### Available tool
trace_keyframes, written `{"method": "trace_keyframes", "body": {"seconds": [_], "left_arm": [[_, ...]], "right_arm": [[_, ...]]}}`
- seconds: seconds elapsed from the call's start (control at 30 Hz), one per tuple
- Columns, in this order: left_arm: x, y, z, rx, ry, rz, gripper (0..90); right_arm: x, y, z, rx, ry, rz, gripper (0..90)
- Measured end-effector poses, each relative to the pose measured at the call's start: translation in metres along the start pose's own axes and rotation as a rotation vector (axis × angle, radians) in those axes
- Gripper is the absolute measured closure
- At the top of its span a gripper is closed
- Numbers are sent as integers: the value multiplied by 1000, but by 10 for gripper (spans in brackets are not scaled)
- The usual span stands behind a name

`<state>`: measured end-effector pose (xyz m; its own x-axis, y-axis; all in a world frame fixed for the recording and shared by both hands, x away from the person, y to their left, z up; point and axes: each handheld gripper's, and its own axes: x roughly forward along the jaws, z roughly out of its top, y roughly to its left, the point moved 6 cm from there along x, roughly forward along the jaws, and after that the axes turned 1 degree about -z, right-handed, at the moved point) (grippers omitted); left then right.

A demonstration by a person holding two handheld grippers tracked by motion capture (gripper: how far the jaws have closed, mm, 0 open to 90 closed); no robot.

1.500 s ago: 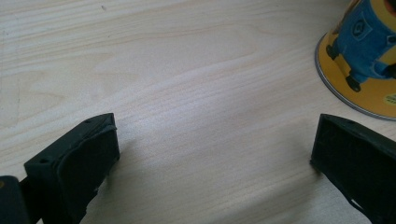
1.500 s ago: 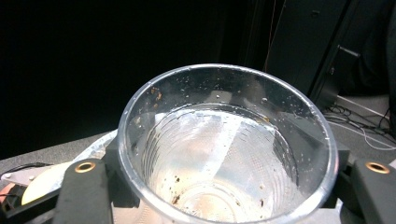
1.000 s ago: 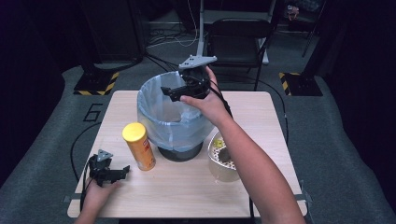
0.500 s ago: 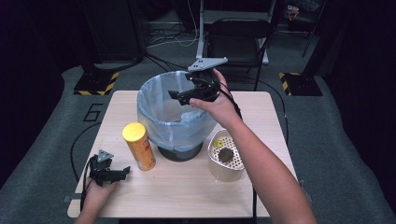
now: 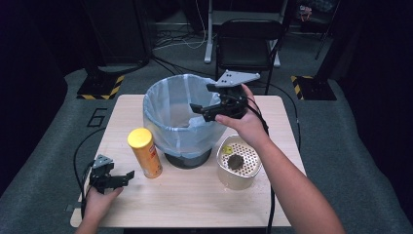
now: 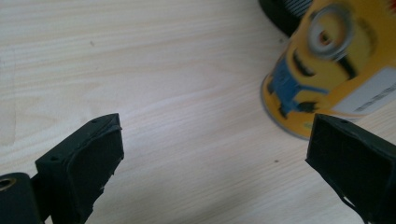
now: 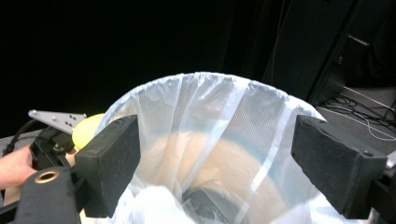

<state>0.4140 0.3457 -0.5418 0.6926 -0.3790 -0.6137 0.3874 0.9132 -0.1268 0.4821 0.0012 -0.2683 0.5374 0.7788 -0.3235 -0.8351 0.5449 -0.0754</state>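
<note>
Pale wood-grain surface [image 5: 195, 195] carries everything. Nearest, the left tool [image 5: 113, 179] rests on it, jaws spread and empty, beside a yellow cartoon-printed canister [image 5: 144, 152] standing upright. To the right sits a perforated cream container [image 5: 238, 163] holding dark scraps. Behind them, the right tool [image 5: 202, 110], jaws wide and empty, hovers over the rim of a bin lined with translucent bag [image 5: 178, 112]. Farther off stands a black chair [image 5: 248, 41].

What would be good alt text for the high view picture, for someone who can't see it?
A person's right hand holds an open gripper over a lined bin on a wooden table. A yellow can stands left of the bin, a perforated container right of it. The left gripper rests open near the table's front left corner.
</note>
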Motion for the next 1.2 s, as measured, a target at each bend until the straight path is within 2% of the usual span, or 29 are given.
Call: {"method": "trace_keyframes", "body": {"seconds": [0.1,0.17,0.4,0.43,0.47,0.53,0.57,0.63,0.7,0.83,0.93,0.97,1.0,1.03,1.07,1.13,1.2], "left_arm": [[-4,-3,4,6,-19,-14,35],[-9,-8,8,9,-37,-41,35],[-22,-23,18,19,-86,-101,34],[-24,-24,19,26,-80,-114,33],[-27,-30,22,31,-104,-129,32],[-28,-33,23,39,-111,-137,29],[-30,-35,24,53,-102,-155,29],[-30,-42,25,59,-113,-175,29],[-28,-50,29,88,-115,-192,29],[-19,-57,33,70,-110,-225,31],[-13,-60,35,71,-106,-219,37],[-13,-60,35,83,-92,-222,38],[-11,-60,35,81,-104,-207,38],[-10,-60,35,85,-97,-215,38],[-9,-58,35,97,-91,-203,40],[-6,-57,38,70,-106,-214,44],[-4,-56,39,61,-112,-218,45]], "right_arm": [[-5,-1,-4,-1,0,-12,155],[-12,-2,-7,5,-6,-22,157],[-32,-16,-18,28,-25,-58,159],[-36,-18,-20,31,-29,-62,159],[-41,-19,-24,26,-26,-66,159],[-46,-20,-28,30,-33,-76,159],[-49,-21,-29,33,-36,-74,158],[-51,-22,-31,33,-42,-78,159],[-58,-24,-37,26,-41,-85,159],[-65,-26,-44,18,-40,-101,159],[-71,-29,-49,31,-46,-108,159],[-73,-30,-51,35,-48,-112,158],[-74,-30,-52,39,-49,-112,159],[-76,-31,-54,37,-50,-114,159],[-78,-32,-58,41,-46,-115,159],[-80,-34,-62,37,-38,-122,159],[-82,-35,-64,35,-36,-127,159]]}}
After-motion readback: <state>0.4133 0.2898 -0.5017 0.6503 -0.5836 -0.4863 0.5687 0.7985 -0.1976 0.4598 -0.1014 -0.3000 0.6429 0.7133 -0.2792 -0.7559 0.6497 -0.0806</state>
